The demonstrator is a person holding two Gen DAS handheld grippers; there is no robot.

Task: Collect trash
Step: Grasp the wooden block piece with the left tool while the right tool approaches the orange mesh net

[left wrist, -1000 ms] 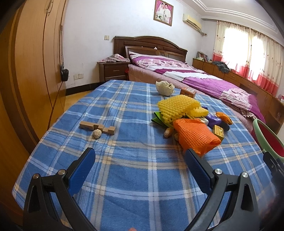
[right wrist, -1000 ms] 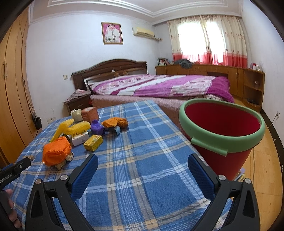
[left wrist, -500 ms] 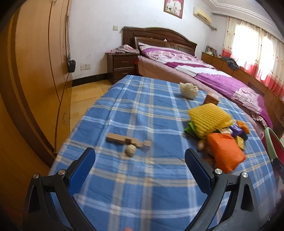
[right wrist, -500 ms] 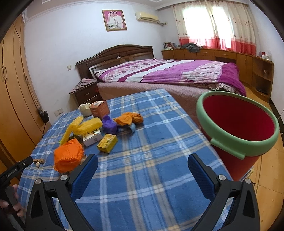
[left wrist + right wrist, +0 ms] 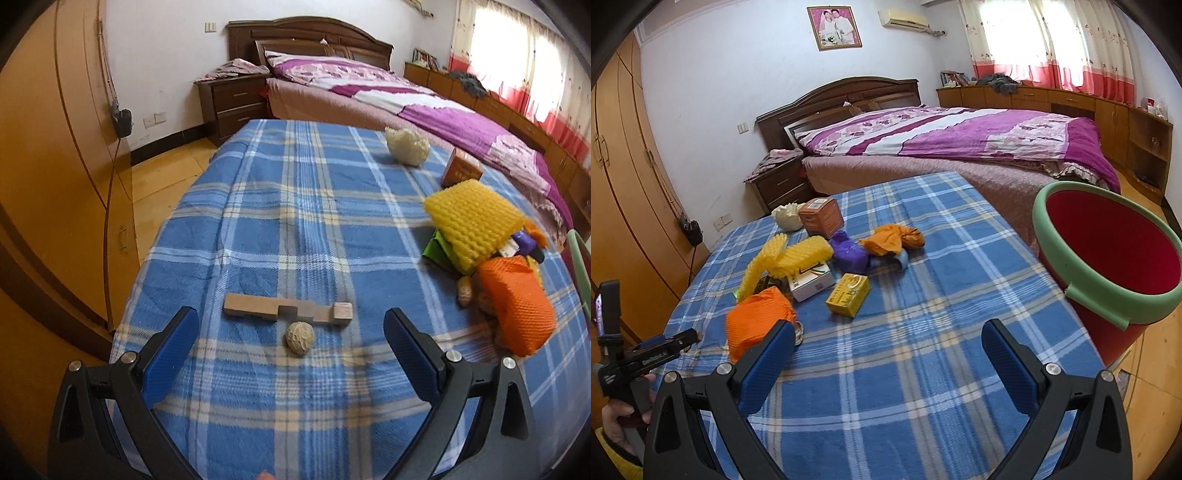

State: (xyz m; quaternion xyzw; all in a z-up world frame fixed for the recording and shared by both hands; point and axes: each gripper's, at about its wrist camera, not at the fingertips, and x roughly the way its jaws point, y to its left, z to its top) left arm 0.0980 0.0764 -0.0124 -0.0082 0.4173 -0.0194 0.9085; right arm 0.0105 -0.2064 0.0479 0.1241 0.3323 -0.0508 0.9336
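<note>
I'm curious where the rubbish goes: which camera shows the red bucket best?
The right wrist view: the red bucket shows its whole green rim and red inside, standing beside the blue plaid table. The left wrist view catches only a sliver of green rim at its right edge.

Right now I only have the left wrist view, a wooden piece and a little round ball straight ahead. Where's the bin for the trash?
Observer: A red bucket with a green rim stands off the table's right edge, near the right tongs.
Operator: Are those tongs holding anything?
Observer: No, they are open with nothing between them.
Operator: Anything tucked behind the orange foam?
Observer: A small yellow box lies on the cloth beside it.
</note>
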